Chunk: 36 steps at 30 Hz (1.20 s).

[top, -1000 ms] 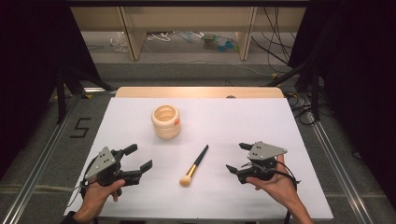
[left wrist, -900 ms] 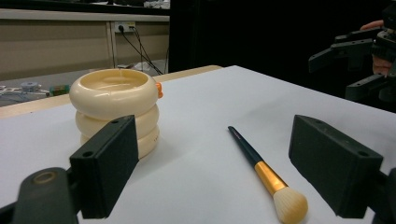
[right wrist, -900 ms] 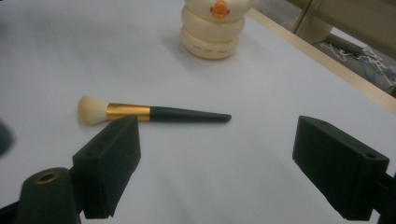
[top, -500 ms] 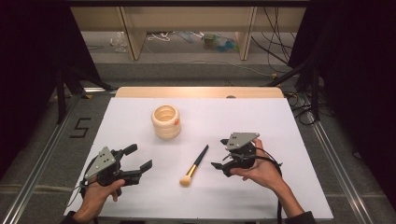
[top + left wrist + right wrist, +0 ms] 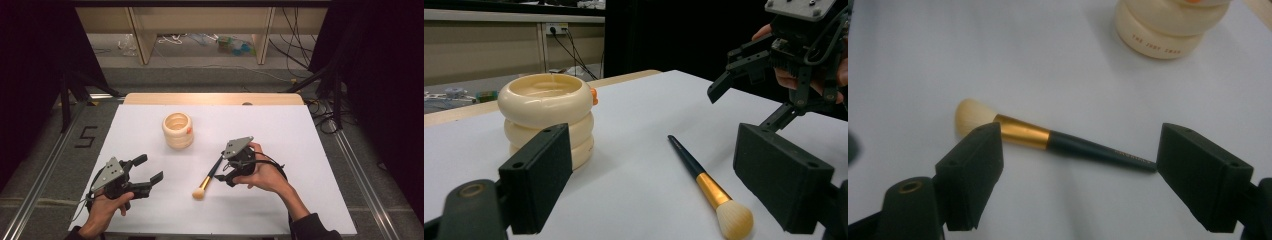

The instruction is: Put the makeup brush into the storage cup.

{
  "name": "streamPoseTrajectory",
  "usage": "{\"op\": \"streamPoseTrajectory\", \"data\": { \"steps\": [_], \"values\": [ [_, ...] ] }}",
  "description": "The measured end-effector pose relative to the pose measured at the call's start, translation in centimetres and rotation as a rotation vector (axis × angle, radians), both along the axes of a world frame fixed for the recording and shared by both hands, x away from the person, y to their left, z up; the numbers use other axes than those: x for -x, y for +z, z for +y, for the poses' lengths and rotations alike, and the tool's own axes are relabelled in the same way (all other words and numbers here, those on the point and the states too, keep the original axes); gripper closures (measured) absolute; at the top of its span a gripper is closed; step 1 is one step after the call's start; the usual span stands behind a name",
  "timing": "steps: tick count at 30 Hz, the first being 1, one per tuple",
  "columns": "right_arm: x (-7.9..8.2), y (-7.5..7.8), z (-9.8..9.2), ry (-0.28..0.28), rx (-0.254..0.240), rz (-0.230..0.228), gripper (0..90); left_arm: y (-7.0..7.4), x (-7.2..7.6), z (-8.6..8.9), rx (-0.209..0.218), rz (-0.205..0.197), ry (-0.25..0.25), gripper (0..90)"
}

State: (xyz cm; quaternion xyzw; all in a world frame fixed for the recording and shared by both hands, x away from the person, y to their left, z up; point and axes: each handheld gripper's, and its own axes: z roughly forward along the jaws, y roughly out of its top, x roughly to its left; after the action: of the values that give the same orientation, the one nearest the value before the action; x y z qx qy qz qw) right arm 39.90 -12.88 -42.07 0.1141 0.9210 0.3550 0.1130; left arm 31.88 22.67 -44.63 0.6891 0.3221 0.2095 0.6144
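While the left tongs (image 5: 145,172) rest spread and empty near the counter's (image 5: 300,135) front left, the right tongs (image 5: 223,170) hover just beside the makeup brush (image 5: 209,174), their blocky matte-black jaws wide but just now narrowing, nothing pinched between them. That brush lies flat mid-counter on the smooth white surface: slim dark handle, shiny gold ferrule, soft cream bristle tuft. Behind it stands a glossy cream holder (image 5: 178,130) shaped like stacked rounded rings.
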Motion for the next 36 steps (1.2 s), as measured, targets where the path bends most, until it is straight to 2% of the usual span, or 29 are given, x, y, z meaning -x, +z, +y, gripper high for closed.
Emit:
{"op": "streamPoseTrajectory", "data": {
  "steps": [1, 4, 8, 9, 10, 14, 16, 26, 36],
  "values": [
    [-0.1, -0.1, 0.3, 0.003, 0.011, 0.005, 19.9, 0.0, 0.0, 0.0, 0.000, 0.000, 0.001, 15.8],
    [-0.7, -0.5, 1.6, 0.068, 0.061, 0.013, 21.5, 0.0, 0.0, 0.0, -0.001, 0.000, -0.001, 15.9],
    [-1.1, -1.1, 2.4, 0.093, 0.088, 0.032, 21.8, 0.0, 0.0, 0.0, 0.003, 0.003, 0.002, 15.9],
    [-1.2, -1.2, 2.6, 0.101, 0.108, 0.036, 21.9, 0.0, 0.0, 0.0, 0.005, 0.002, 0.003, 15.9],
    [-1.4, -1.5, 3.1, 0.115, 0.138, 0.018, 22.2, 0.0, 0.0, 0.0, 0.007, 0.001, 0.004, 15.9],
    [-1.8, -1.6, 3.7, 0.144, 0.152, 0.025, 22.3, 0.0, 0.0, 0.1, 0.007, 0.001, 0.003, 15.9],
    [-1.9, -1.6, 3.9, 0.157, 0.180, 0.039, 22.3, 0.0, 0.0, 0.0, 0.004, 0.002, 0.003, 15.9],
    [-2.6, -2.6, 4.1, 0.198, 0.199, 0.077, 22.3, 0.0, 0.0, 0.0, 0.003, 0.002, 0.002, 15.9],
    [-2.8, -3.0, 4.8, 0.237, 0.225, 0.073, 22.3, 0.0, -0.1, 0.0, 0.013, 0.000, 0.001, 15.9]
  ]
}}
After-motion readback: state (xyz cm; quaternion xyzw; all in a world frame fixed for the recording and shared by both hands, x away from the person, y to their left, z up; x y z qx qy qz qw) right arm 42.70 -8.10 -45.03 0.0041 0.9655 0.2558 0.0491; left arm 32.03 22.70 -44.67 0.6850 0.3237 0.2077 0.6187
